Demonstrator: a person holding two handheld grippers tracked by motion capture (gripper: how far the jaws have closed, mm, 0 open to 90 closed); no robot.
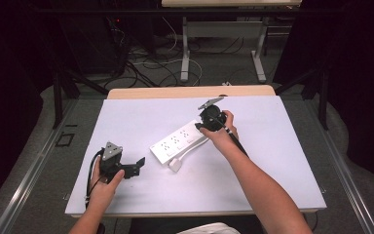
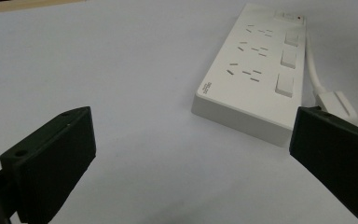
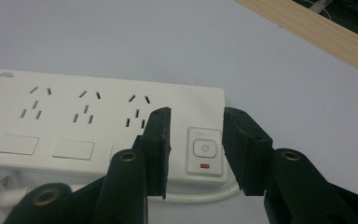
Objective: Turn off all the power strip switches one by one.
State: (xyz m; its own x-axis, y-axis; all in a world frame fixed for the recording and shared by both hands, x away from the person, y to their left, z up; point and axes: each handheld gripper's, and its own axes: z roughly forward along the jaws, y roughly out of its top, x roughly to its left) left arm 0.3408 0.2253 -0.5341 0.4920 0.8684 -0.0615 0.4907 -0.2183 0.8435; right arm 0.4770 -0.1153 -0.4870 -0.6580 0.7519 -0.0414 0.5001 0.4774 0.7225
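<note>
1. Dark floor with many loose cables lies behind the table (image 1: 292,146), and a white sheet covers most of the tabletop.
2. On the middle of this sheet lies the power strip (image 1: 179,141), flat, set diagonally, with the sockets and the switches facing up. Its main switch with a small red mark (image 3: 204,150) is at the far end.
3. Beside its near end lie the white cord (image 2: 313,70) and the plug (image 1: 175,165), both resting on the sheet.
4. My right gripper (image 3: 196,140) hangs just above the main switch end. Its jaws stand partly apart with the switch seen between them; they hold nothing and I cannot see them touch the strip.
5. My left gripper (image 1: 137,165) rests low near the left front of the table, released, jaws wide apart, pointing toward the strip but well apart from it.
6. I judge the strip is a stiff, hard plastic body, rather light, with a smooth surface that can slip on the sheet. For lifting, I would take it across the narrow width, on the long side walls. For pressing the switch, the other gripper should maybe hold the body steady. The cord is soft and will drag behind.
</note>
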